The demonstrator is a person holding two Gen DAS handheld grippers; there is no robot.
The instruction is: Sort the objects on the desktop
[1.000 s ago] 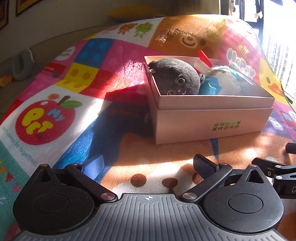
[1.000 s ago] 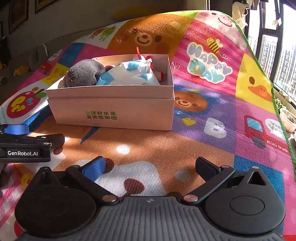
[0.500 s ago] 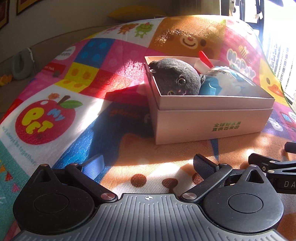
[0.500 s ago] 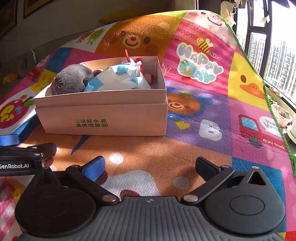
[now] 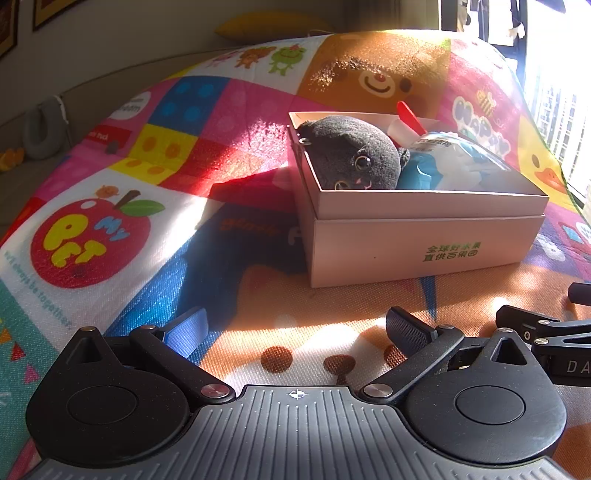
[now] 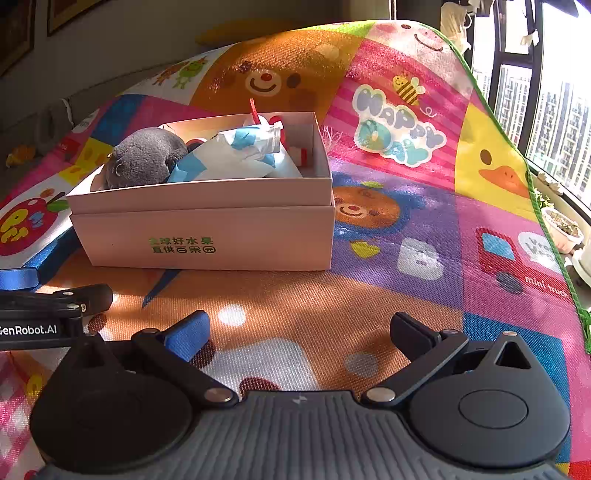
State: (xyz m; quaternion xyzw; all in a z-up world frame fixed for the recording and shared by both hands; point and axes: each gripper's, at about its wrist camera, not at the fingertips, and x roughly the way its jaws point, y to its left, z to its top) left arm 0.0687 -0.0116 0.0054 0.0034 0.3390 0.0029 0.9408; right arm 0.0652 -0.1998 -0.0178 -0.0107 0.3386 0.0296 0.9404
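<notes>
A pale pink cardboard box (image 5: pixel 424 243) (image 6: pixel 207 236) with green print stands on the colourful play mat. Inside it lie a dark grey plush toy (image 5: pixel 354 155) (image 6: pixel 146 157), a blue-and-white packet (image 5: pixel 458 162) (image 6: pixel 236 155) and a red-and-white item (image 6: pixel 275 127) at the far end. My left gripper (image 5: pixel 295 328) is open and empty, low over the mat in front of the box. My right gripper (image 6: pixel 299 328) is open and empty too, just right of the left one. Each gripper shows at the edge of the other's view.
The play mat (image 6: pixel 406 229) covers the whole surface, with bright sun patches. A window (image 6: pixel 546 110) and potted plants (image 6: pixel 563 227) line the right side. A grey neck pillow (image 5: pixel 40 129) lies off the mat at the far left. A yellow cushion (image 5: pixel 273 24) sits behind.
The right gripper has drifted left and slightly back, so the box sits more to its left. The left gripper has barely moved. Both stay open.
</notes>
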